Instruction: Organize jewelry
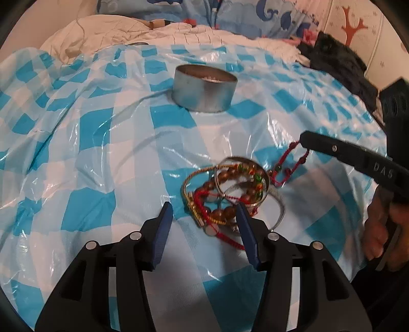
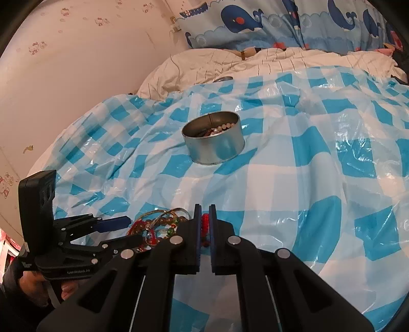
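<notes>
The right gripper [image 2: 205, 214], closed on the red cord bracelet [image 1: 294, 163], may drag the tangled pile [image 1: 225, 194] beside the half-open, empty left gripper [image 1: 204, 212].

Tin [image 1: 204, 89] behind bracelets [image 1: 225, 191] (apart)

Bedroom: duvet [image 2: 230, 63], whale pillow [image 2: 242, 23].

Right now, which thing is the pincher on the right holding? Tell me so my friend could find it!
Look at the blue-and-white checked sheet on the bed, then at the tangled heap of bracelets in front of the round tin. The right gripper has its jaws shut on the red string bracelet at the heap's edge: thin knotted cord, not chunky brown beads.
</notes>
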